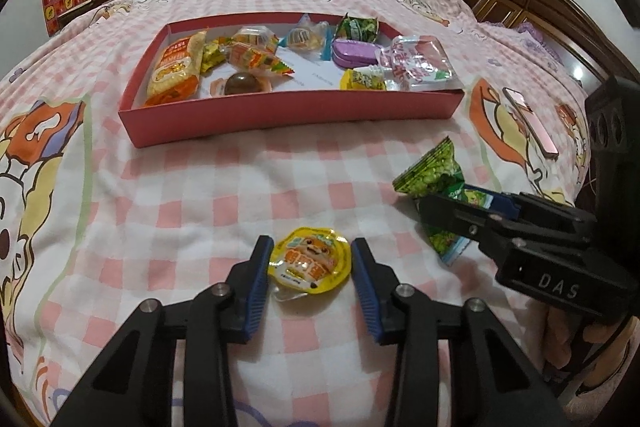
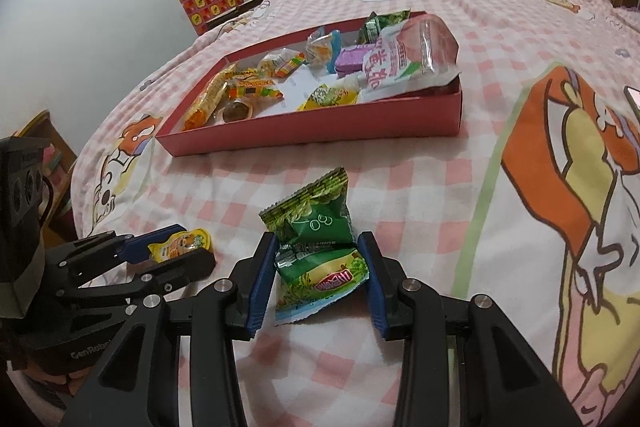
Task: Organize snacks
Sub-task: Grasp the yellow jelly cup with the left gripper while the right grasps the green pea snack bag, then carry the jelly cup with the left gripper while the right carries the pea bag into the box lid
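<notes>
On my left side, my left gripper (image 1: 312, 259) sits low over the bed (image 1: 200, 187), its blue pads narrowed around a small yellow jelly cup (image 1: 310, 261) that lies flat on the pink checked cover. The pads look to be touching the cup's rim on both sides, though from my own camera a thin gap on the right pad is hard to rule out; the right wrist view shows the cup (image 2: 180, 245) pinched between the two fingers, so I read it as gripped.

Further back, in the middle of the bed, stands the red box (image 1: 280, 111), open and shallow. From its left end to its right I see an orange cracker pack (image 1: 174, 71), small yellow and orange sweets, a brown round chocolate (image 1: 242, 83), a purple tin (image 1: 354, 53) and a clear pink-printed pouch (image 1: 420, 63) leaning on the right wall.

To the right, my right gripper (image 2: 316, 267) holds a green snack bag (image 2: 316, 247) that lies on the cover, near side of the box and well apart from it. Its pads press the crumpled lower half of the bag from both sides, jaws narrow.

At the far right of the bed lies a pink phone (image 1: 528, 123), flat on the cover.
</notes>
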The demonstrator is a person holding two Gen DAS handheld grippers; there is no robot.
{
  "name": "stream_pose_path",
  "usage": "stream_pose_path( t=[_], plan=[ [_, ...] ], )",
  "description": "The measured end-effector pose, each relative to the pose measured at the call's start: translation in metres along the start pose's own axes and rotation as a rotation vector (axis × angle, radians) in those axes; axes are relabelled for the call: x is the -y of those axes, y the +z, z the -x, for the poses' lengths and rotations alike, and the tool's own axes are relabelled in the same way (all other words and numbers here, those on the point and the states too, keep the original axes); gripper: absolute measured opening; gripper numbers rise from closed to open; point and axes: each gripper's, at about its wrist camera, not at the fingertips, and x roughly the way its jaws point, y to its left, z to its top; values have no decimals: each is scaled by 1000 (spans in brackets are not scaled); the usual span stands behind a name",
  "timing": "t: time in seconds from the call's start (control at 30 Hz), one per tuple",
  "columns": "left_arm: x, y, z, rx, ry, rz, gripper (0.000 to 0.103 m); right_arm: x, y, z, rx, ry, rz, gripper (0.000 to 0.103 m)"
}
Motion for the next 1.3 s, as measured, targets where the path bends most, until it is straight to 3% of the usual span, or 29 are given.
stream_pose_path(
  t=[0.67, 1.3],
  plan=[
    [-6, 2, 7, 37, -44, 31, 41, 5, -10, 3, 26, 29, -42, 41],
    [-12, 20, 29, 119, -49, 52, 41, -4, -5, 15, 60, 57, -13, 37]
  ],
)
